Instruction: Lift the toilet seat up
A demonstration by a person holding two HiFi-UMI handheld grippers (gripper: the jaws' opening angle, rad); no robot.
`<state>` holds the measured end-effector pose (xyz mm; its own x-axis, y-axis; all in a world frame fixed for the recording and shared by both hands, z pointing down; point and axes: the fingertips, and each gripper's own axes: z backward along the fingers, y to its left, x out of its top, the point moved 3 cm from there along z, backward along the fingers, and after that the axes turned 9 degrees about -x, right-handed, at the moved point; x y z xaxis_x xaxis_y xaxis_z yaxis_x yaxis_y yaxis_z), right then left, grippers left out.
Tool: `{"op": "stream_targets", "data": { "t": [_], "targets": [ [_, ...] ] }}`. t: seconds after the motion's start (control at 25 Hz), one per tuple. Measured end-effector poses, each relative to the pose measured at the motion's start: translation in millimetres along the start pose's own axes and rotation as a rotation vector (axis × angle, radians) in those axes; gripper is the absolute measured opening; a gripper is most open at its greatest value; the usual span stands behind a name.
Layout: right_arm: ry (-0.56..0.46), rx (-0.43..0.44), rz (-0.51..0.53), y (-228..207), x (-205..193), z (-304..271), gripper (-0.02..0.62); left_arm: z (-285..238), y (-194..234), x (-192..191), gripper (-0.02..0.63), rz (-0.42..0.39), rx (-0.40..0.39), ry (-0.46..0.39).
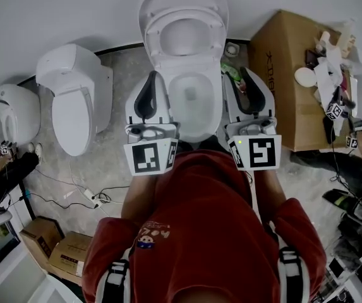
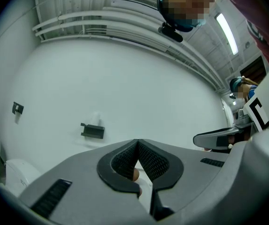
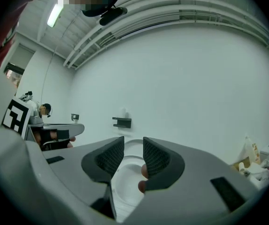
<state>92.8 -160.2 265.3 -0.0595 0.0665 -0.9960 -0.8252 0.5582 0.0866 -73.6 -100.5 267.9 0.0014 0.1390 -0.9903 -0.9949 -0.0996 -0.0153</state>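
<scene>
**Inspector:** Where the white wall meets the floor, what is recorded?

**Assessor:** One white toilet at the centre of the head view, its bowl uncovered. A second toilet, lid down, stands well apart on its left. A cardboard box sits near it on the right, with loose items on top.

**Inspector:** Position of the toilet seat?

**Assessor:** Raised. The toilet seat stands up over the back of the bowl, with the lid behind it, toward the wall. Neither gripper touches it.

**Inspector:** And the grippers?

**Assessor:** One at each side of the bowl, held in front of a person in a red shirt. Left gripper: jaws pressed together at the tips, pinching nothing. Right gripper: jaws spread, with nothing between the pads. The bowl shows through the gap in the right gripper view.
</scene>
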Motion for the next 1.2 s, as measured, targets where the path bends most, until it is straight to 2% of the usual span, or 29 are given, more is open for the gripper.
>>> {"op": "stream_targets", "data": {
  "t": [0.52,0.72,1.2],
  "targets": [
    [-0.092,-0.010,-0.008,-6.3,45.8,-0.9,0.107,-1.3,4.9,25.6,0.011,-0.038,0.024,0.000],
    [-0.094,-0.018,-0.003,-9.0,46.6,-1.0,0.103,-1.8,4.5,34.4,0.012,-0.058,0.031,0.005],
    [-0.077,-0.033,-0.017,-9.0,38.9,-1.5,0.060,-1.0,3.8,34.6,0.011,-0.050,0.027,0.015]
  ]
}}
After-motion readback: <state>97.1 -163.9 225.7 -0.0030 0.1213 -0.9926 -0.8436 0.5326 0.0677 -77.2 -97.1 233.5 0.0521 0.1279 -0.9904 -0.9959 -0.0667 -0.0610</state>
